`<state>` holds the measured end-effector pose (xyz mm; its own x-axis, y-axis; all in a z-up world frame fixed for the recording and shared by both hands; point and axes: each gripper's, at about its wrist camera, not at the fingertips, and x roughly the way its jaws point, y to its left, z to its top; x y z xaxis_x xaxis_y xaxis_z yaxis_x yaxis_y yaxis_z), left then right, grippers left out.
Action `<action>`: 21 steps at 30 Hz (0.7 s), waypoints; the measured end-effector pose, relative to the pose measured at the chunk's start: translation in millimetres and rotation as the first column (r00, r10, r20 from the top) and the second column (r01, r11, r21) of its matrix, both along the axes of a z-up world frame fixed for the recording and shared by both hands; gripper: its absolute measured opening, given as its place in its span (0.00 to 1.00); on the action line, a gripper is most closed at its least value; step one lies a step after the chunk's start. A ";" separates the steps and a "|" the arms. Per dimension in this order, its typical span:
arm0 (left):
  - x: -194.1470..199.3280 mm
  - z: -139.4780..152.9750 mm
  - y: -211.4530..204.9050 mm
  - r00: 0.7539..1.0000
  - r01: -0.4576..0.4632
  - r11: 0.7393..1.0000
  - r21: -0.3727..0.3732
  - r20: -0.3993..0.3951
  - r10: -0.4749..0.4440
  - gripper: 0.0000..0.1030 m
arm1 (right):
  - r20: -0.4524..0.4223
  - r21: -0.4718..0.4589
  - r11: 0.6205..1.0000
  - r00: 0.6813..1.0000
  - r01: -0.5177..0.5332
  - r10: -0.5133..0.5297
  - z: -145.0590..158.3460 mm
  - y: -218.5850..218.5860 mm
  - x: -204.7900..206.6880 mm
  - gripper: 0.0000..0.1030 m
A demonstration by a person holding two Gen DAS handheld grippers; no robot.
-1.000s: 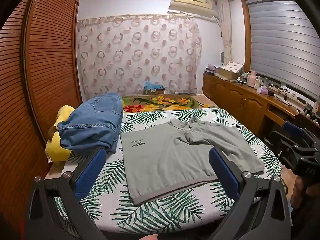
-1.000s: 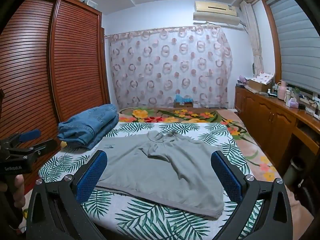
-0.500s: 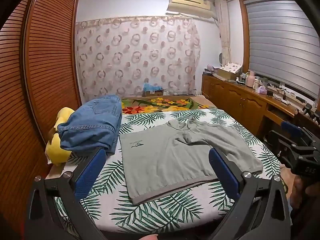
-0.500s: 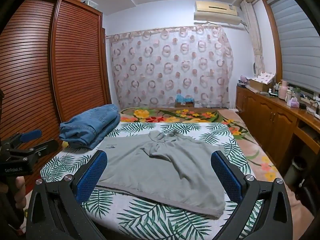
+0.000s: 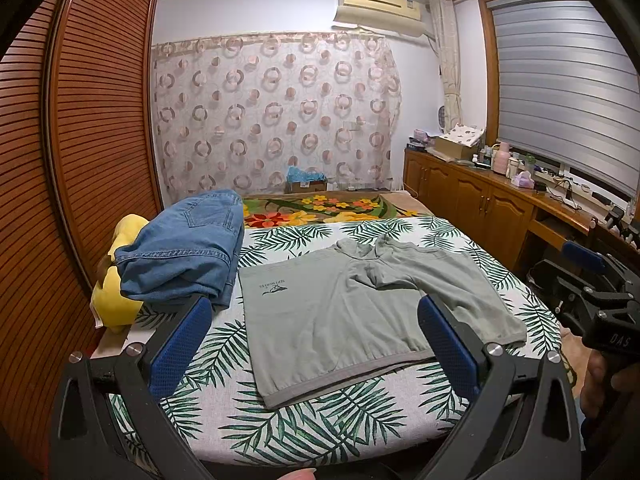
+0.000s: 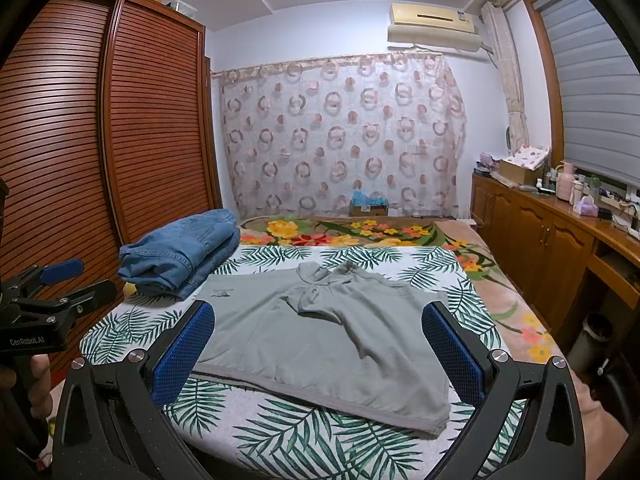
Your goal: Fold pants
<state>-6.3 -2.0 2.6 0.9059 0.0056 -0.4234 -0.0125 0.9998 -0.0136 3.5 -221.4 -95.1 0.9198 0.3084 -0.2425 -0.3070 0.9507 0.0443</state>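
Bedroom setting: a bed (image 5: 224,432) with a palm-leaf sheet fills both views, backed by a circle-patterned curtain (image 5: 276,116) at 12 o'clock and a louvred wardrobe (image 6: 80,152) at 9 o'clock. Grey shorts (image 5: 344,312) — the pants to fold — lie spread flat at the centre of the bed, waistband toward the cameras, one leg creased at 1 o'clock. Folded jeans (image 5: 184,248) sit at 10 o'clock, just beside the shorts.

Left gripper (image 5: 316,344): fingers wide apart, holding nothing, above the near bed edge. Right gripper (image 6: 320,354): fingers likewise wide apart, holding nothing.

View differences: the left wrist view alone shows a yellow cushion (image 5: 116,292) under the jeans in full — the right wrist view shows only a sliver. Each view shows the other gripper at its edge.
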 end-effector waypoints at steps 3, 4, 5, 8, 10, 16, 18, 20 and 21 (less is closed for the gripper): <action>-0.1 -0.1 0.1 1.000 0.000 1.000 0.001 0.001 0.000 1.00 | -0.001 0.001 1.000 1.000 0.002 -0.002 -0.4 -0.2 0.1 1.00; 0.0 -0.2 0.1 1.000 0.000 1.000 0.000 0.001 0.000 1.00 | -0.001 0.001 1.000 1.000 0.004 -0.004 -0.3 -0.2 -0.1 1.00; -0.1 -0.1 0.0 1.000 0.000 1.000 0.000 0.001 0.000 1.00 | 0.000 0.000 1.000 1.000 0.003 -0.003 -0.2 -0.4 0.4 1.00; 0.2 -0.1 -0.1 1.000 0.001 1.000 0.001 0.002 -0.001 1.00 | 0.000 0.000 1.000 1.000 0.003 -0.003 -0.3 -0.5 0.4 1.00; 0.1 0.0 -0.2 1.000 0.000 1.000 0.001 0.001 0.000 1.00 | -0.001 0.000 1.000 1.000 0.002 -0.002 -0.4 -0.5 0.4 1.00; 1.0 2.3 0.0 1.000 0.001 1.000 0.001 0.002 -0.001 1.00 | 0.000 0.000 1.000 1.000 0.003 -0.003 -0.6 -1.2 -0.2 1.00; 1.0 2.4 0.0 1.000 0.001 1.000 0.002 0.001 -0.001 1.00 | 0.000 0.000 1.000 1.000 0.003 -0.003 -0.8 -0.9 0.1 1.00; 0.9 2.2 0.0 1.000 0.001 1.000 0.002 0.003 -0.001 1.00 | -0.001 0.000 1.000 1.000 0.002 -0.002 -1.0 -1.0 0.2 1.00; 0.9 2.2 -0.1 1.000 0.001 1.000 0.002 0.003 -0.001 1.00 | 0.000 0.000 1.000 1.000 0.002 -0.002 -1.1 -0.9 0.2 1.00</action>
